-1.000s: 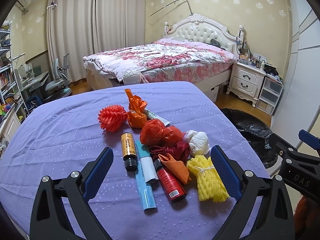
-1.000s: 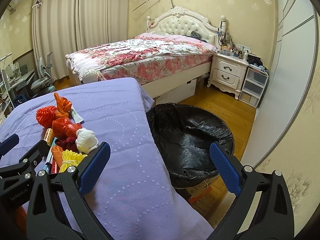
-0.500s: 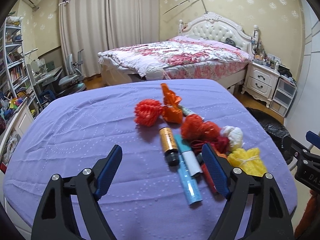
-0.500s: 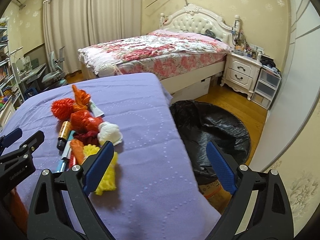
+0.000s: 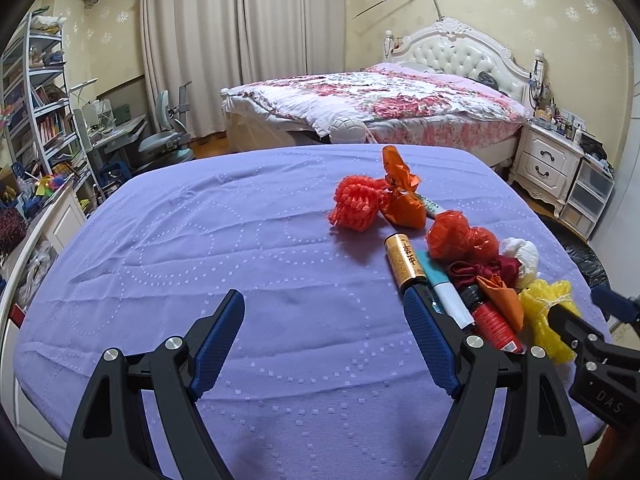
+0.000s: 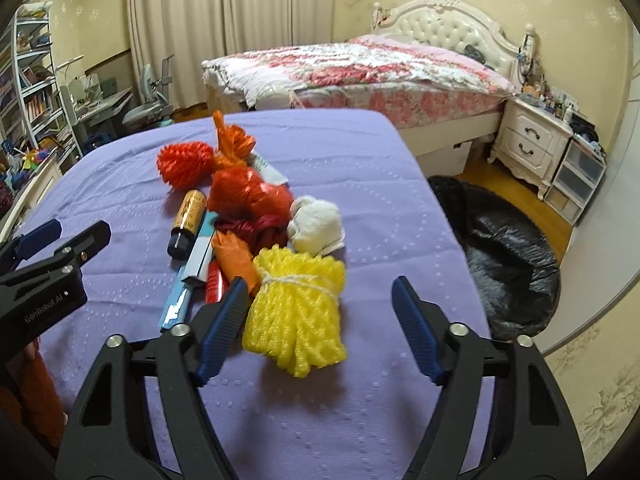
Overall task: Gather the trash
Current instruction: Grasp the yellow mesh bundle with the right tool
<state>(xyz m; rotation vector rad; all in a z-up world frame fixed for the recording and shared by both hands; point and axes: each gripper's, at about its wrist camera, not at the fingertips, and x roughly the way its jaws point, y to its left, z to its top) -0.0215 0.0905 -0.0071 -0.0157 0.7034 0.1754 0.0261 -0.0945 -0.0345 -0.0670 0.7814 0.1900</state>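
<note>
Here the trash sits in a tight pile on the purple-clothed table, centre-left in the right wrist view: a yellow foam net tied with white string lies nearest, with a white wad, an orange-red bag, a red foam net, a gold bottle and a blue box behind and beside it. The right tongs gape empty, the yellow net between their blue pads, while the left tongs stand open over bare cloth left of the pile. A black-lined bin waits on the floor at right.
</note>
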